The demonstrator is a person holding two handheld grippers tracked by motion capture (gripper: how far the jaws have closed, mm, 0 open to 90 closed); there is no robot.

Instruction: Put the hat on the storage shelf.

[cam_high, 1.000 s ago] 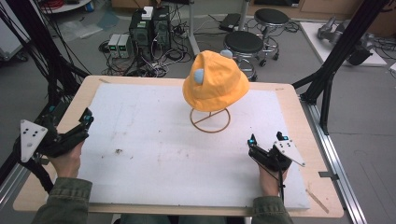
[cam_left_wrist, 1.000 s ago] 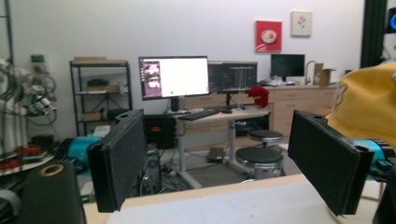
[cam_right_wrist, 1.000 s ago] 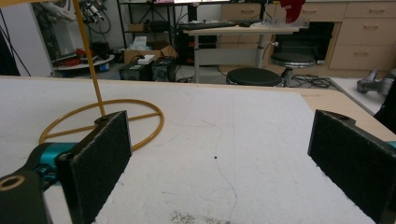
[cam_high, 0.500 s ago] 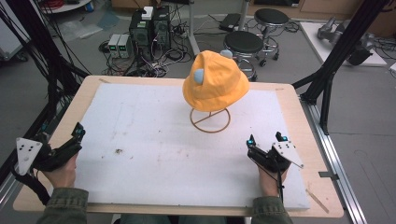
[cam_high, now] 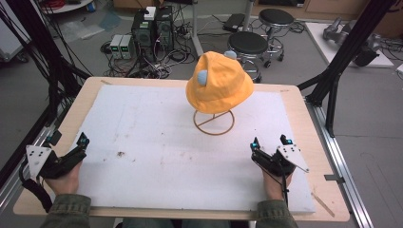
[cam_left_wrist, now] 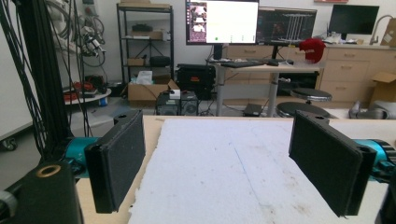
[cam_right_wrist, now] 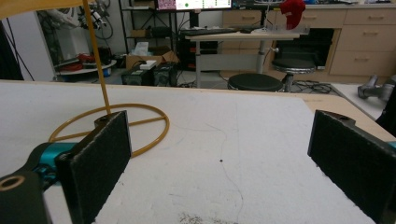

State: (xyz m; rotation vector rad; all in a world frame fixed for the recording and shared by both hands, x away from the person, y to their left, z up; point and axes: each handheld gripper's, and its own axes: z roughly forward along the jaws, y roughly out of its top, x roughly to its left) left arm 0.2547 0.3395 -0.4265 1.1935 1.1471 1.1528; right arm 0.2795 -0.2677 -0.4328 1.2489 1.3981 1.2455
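With both hand-held grippers (cam_high: 268, 142) gaping empty, pinch the soft, light hat (cam_high: 218, 83) ahead by its floppy brim

**Right gripper view: jaws wide apart over the white mat, stand base ahead-left**

Right gripper (cam_right_wrist: 219, 163) sits low over the white mat (cam_right_wrist: 243, 140), both black jaws spread wide with nothing between them. Teal fitting shows behind the left-hand jaw. Yellow wire stand (cam_right_wrist: 112, 123): ring base flat on the mat, just beyond the left-hand jaw; thin stem rises to the top edge. Strip of orange hat (cam_right_wrist: 37, 4) at the top left corner. Wooden tabletop (cam_right_wrist: 345, 105) edge at right. Stools (cam_right_wrist: 257, 81), desks, monitors behind.
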